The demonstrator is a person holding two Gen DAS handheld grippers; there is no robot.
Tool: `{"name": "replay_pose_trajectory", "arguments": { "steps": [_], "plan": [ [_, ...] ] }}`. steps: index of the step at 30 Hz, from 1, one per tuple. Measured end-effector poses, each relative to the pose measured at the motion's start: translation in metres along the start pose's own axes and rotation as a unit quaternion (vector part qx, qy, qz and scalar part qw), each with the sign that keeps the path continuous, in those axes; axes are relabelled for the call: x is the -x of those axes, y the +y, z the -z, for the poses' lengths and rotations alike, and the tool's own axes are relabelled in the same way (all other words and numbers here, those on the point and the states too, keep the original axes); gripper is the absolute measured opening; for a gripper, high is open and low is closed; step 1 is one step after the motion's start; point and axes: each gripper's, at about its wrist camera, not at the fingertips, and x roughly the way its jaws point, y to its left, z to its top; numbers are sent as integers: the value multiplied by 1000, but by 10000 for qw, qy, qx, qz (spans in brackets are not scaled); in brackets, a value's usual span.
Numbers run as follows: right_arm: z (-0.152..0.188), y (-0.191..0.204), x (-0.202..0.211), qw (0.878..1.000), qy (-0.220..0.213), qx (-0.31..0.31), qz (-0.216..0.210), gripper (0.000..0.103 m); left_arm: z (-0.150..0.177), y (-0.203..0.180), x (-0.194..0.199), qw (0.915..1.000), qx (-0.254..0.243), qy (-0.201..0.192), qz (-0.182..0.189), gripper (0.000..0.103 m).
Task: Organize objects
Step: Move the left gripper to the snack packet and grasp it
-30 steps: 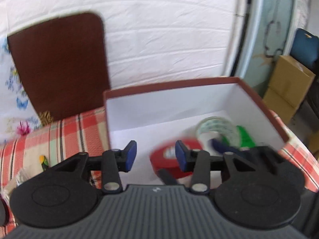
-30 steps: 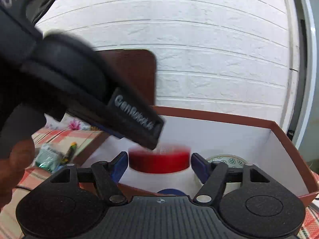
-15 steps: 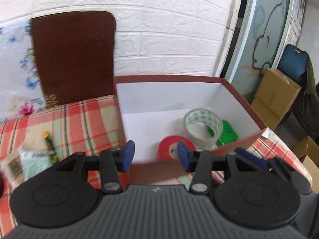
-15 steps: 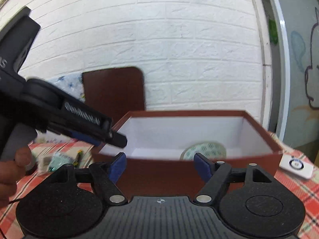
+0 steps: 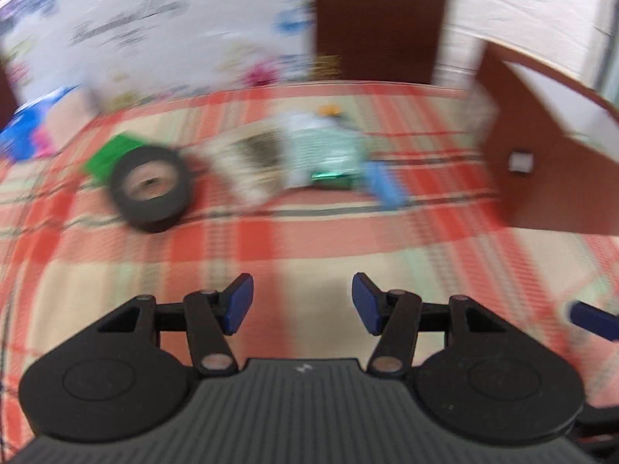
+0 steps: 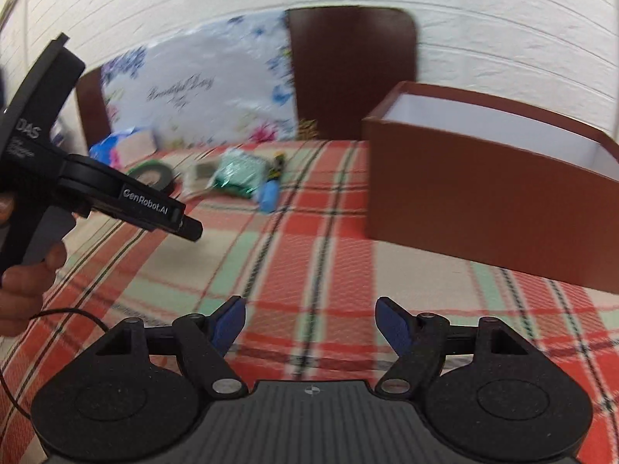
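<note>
Black tape roll (image 5: 151, 187) lies flat on the checked cloth (image 5: 309, 247), well left of the brown box (image 6: 483, 208) and just beside a small card and a pale green packet (image 5: 321, 150). It looks light, stiff and round, so pinching across its wall through the hole, or across its outer width, seems safest; its smooth sides may slip. The left gripper (image 5: 301, 305) is opening with nothing between its jaws. The right gripper (image 6: 311, 326) stands wide apart, empty.
</note>
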Motion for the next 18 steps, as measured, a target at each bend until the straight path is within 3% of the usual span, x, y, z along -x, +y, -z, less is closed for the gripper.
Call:
{"name": "replay_pose_trajectory", "arguments": {
  "steps": [3,5,9,12,15,16,18],
  "plan": [
    [-15,17,-24,9995,85,273,-118,73,9,34,-12,9982,218,-351,-424,68],
    [-28,29,-40,9986,-10,523,-110,70,20,50,-17,9940,197,-832,-676,84],
    [-66,55,-84,9920,-273,1235,-9,71,28,76,-14,9894,814,-1154,-339,82],
    [-82,82,-128,9746,-404,2192,240,73,28,75,-16,9887,808,-1216,-339,82],
    [-83,99,-159,9522,-512,2963,542,63,29,75,-17,9883,824,-1248,-290,83],
    [-82,100,-159,9482,-556,3083,521,48,30,75,-16,9880,854,-1259,-253,83],
    [-84,101,-156,9501,-423,3051,494,39,32,76,-15,9875,897,-1276,-209,84]
  ]
}}
